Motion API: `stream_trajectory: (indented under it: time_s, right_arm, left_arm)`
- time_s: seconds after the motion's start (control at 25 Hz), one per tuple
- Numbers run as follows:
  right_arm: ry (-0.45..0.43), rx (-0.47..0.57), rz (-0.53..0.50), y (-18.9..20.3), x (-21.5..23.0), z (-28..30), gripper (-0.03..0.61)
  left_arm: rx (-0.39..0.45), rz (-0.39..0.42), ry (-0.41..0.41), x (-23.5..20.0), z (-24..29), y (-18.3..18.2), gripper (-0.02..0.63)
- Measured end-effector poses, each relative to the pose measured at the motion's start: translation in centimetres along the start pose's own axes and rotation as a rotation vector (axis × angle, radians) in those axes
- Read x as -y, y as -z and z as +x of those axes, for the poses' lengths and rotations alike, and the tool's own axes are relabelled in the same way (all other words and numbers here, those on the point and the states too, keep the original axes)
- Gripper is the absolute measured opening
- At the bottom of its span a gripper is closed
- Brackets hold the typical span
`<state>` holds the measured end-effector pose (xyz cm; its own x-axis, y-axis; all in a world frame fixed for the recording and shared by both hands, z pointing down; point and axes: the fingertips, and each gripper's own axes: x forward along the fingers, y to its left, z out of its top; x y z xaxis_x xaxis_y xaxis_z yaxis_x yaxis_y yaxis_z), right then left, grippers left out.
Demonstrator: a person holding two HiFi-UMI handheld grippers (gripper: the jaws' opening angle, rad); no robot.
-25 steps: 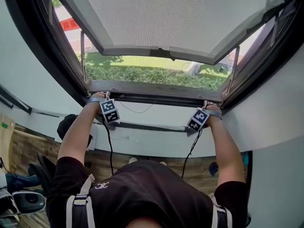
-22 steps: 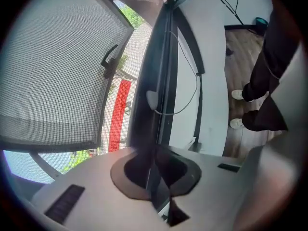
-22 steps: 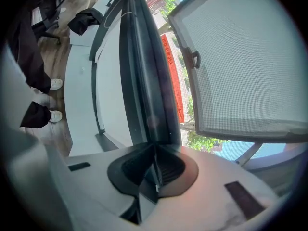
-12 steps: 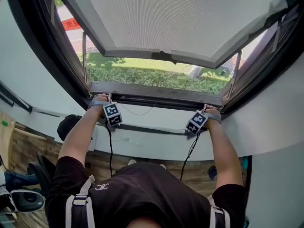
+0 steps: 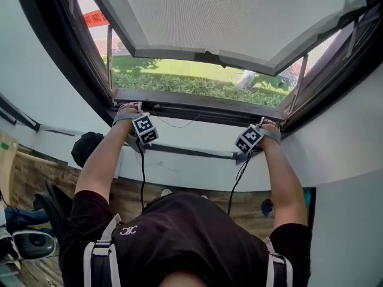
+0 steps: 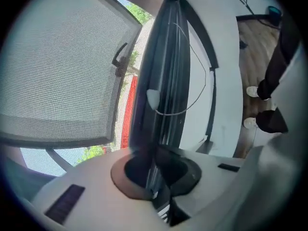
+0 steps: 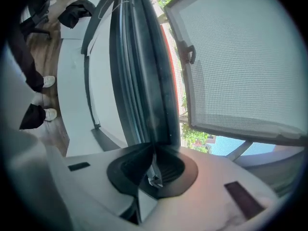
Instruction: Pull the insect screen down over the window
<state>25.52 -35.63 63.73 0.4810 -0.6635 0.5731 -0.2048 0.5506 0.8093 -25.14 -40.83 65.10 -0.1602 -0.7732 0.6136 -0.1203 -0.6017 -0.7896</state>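
Observation:
The insect screen's dark pull bar (image 5: pixel 197 107) lies along the bottom of the window frame, just above the white sill. My left gripper (image 5: pixel 133 112) is shut on the bar's left part; in the left gripper view the bar (image 6: pixel 161 81) runs away from the closed jaws (image 6: pixel 154 172). My right gripper (image 5: pixel 262 126) holds the bar's right part. Its jaws (image 7: pixel 153 170) are opening, with the bar's thin edge (image 7: pixel 139 71) still pinched between them. A thin cord (image 6: pixel 192 100) loops off the bar.
The window sash (image 5: pixel 239 17) with a mesh-like pane is swung outward above, its handle (image 5: pixel 206 57) at its lower edge. Grass and hedge show outside. A white wall (image 5: pixel 197 166) lies below the sill, then wooden floor (image 5: pixel 36 178) with a chair (image 5: pixel 30 244).
Both hands stay at the bar on the bottom of the frame. The view has shifted slightly, so the window and hands sit a little higher in the picture.

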Motion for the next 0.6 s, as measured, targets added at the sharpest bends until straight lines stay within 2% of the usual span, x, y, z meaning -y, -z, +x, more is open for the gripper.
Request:
stream_trajectory:
  time_s: [0.2, 0.4, 0.6]
  right_arm:
    - [-0.032, 0.039, -0.037, 0.0, -0.7, -0.3, 0.031]
    - [-0.045, 0.025, -0.059, 0.0, -1.3, 0.2, 0.031]
    - [-0.022, 0.042, -0.046, -0.3, -1.7, 0.6, 0.031]
  left_arm:
    - [0.04, 0.049, 0.053, 0.9, 0.5, 0.6, 0.034]
    - [0.017, 0.08, 0.095, 1.6, 1.0, 0.8, 0.032]
    - [0.021, 0.088, 0.104, 2.0, 0.6, 0.4, 0.032]
